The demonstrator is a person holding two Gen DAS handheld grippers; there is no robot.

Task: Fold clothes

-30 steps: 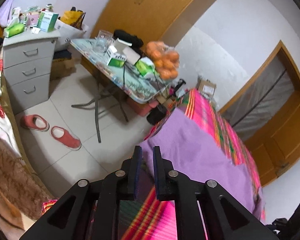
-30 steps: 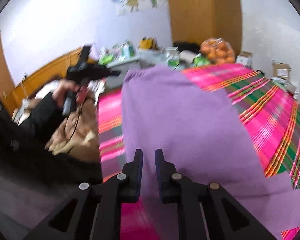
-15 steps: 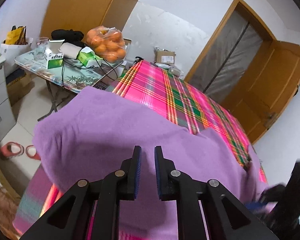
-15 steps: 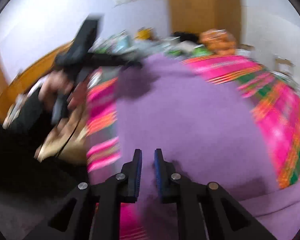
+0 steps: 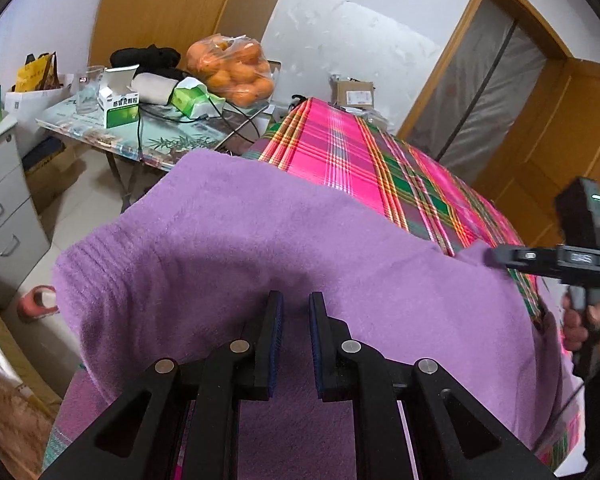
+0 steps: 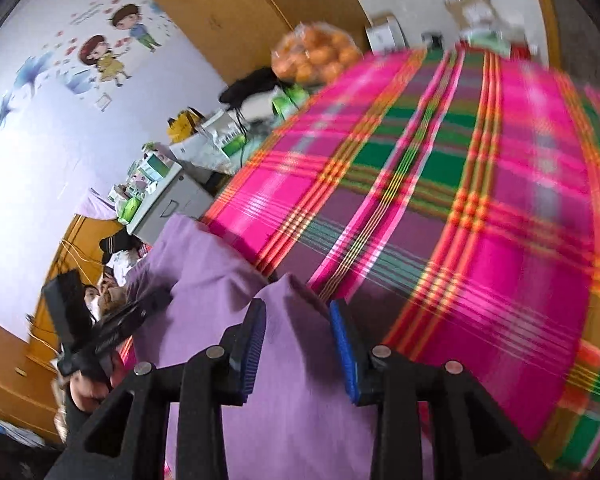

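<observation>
A purple knit sweater lies folded over on the pink and green plaid bedspread. My left gripper sits low over it, its jaws close together with purple fabric pinched between them. At the far right of the left wrist view, the right gripper touches the sweater's edge. In the right wrist view, my right gripper stands open, and a corner of the sweater lies loose between its blue pads. The left gripper shows blurred at the left, held in a hand.
Beside the bed stands a folding table with a bag of oranges, boxes and a glass. Grey drawers and a red slipper are at the left. The plaid bedspread stretches ahead; a wooden door is at the back right.
The left gripper swung from the bed's side over the bed, carrying the sweater edge across. The right gripper's jaws spread apart and let go of the fabric.
</observation>
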